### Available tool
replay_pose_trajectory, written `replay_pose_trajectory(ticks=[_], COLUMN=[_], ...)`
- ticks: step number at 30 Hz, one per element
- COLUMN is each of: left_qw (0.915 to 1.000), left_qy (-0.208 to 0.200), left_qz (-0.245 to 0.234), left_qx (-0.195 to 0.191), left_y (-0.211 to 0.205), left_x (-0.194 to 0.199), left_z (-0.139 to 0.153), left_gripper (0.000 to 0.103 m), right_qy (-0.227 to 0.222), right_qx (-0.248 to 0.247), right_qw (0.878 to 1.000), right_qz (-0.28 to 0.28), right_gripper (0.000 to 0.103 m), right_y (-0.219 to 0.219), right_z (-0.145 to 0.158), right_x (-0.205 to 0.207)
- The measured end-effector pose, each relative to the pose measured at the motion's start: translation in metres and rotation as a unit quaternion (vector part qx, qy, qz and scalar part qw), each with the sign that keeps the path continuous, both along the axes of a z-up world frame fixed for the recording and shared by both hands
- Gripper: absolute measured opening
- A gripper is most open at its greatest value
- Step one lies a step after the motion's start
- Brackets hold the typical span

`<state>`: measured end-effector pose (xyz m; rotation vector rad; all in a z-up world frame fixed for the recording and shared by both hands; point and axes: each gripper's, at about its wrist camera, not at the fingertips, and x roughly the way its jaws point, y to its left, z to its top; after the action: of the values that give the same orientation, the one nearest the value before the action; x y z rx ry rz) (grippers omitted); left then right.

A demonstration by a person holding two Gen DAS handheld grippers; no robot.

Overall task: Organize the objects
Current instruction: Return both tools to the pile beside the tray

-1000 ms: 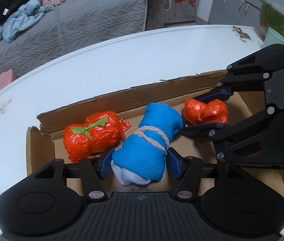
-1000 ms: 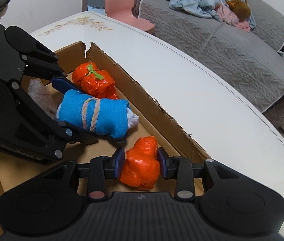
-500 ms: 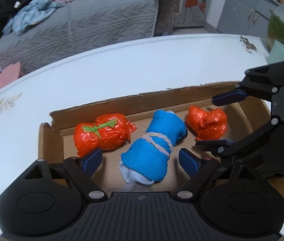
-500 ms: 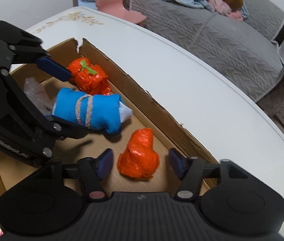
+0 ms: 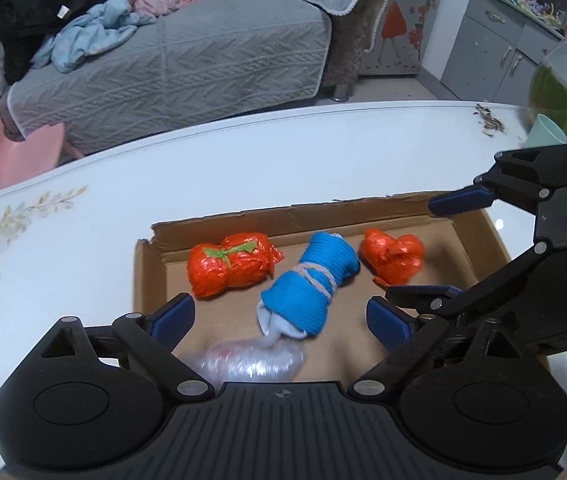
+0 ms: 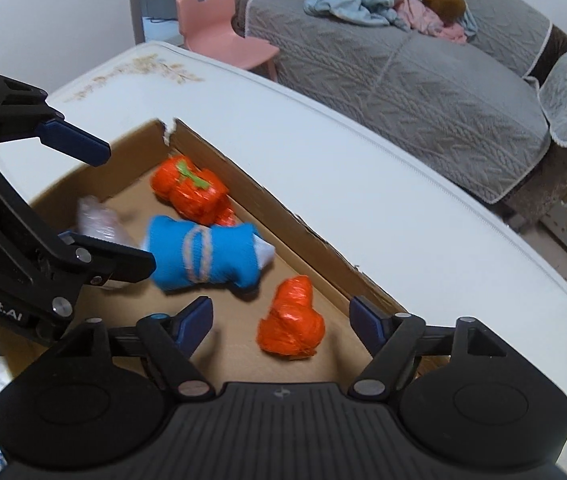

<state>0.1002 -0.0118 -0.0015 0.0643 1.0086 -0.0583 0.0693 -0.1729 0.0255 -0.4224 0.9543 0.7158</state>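
A cardboard box lies open on the white table. In it lie a blue rolled bundle tied with string, an orange bundle with a green tie, a smaller orange bundle and a clear plastic bundle. My left gripper hovers above the blue bundle, jaws opening, pads clear of it. My right gripper hangs over the smaller orange bundle, jaws also opening, touching nothing.
The white table has a flower print at its left end. A mint cup and some dry crumbs sit at its far right. Beyond stand a grey sofa piled with clothes, a pink chair and grey cabinets.
Both grippers opened, letting go of the blue bundle and the smaller orange bundle, which now rest in the box. Both rose, and the clear plastic bundle came into the left wrist view.
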Motion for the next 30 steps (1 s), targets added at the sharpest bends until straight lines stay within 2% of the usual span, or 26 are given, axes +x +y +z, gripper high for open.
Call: replay_pose_trajectory(ticks=[5,10,13,17,21,26,29,30], left_qw=[0.9998,0.9990,0.9987,0.9976,0.9953,0.9919,0.9884,0.9878], left_qy=[-0.019,-0.031,-0.038,-0.035,-0.012,0.040,0.072,0.085], left_qz=[-0.005,-0.013,-0.012,-0.031,-0.064,-0.100,-0.113,-0.110], left_qx=[0.006,0.027,0.032,0.050,0.073,0.067,0.071,0.069], left_y=[0.000,0.001,0.007,0.014,0.013,-0.004,-0.022,-0.027], left_x=[-0.020,-0.043,-0.066,-0.106,-0.155,-0.223,-0.241,-0.242], left_z=[0.032,0.056,0.068,0.076,0.068,0.035,0.003,-0.008], left_gripper=[0.098,0.098,0.100,0.102,0.102,0.102,0.102,0.102], right_qy=[-0.008,-0.015,-0.021,-0.034,-0.040,-0.009,0.010,0.018], right_qx=[0.015,0.024,0.029,0.037,0.037,0.035,0.028,0.020], right_qw=[1.000,1.000,0.999,0.999,0.999,0.999,0.999,0.999], right_qz=[0.004,0.007,0.003,-0.005,-0.002,-0.019,-0.022,-0.028], right_gripper=[0.079,0.081,0.083,0.093,0.097,0.098,0.092,0.086], right_y=[0.004,0.008,0.007,-0.003,-0.026,-0.063,-0.076,-0.078], right_z=[0.024,0.045,0.058,0.077,0.084,0.065,0.038,0.027], right_x=[-0.006,-0.020,-0.031,-0.057,-0.098,-0.154,-0.179,-0.182])
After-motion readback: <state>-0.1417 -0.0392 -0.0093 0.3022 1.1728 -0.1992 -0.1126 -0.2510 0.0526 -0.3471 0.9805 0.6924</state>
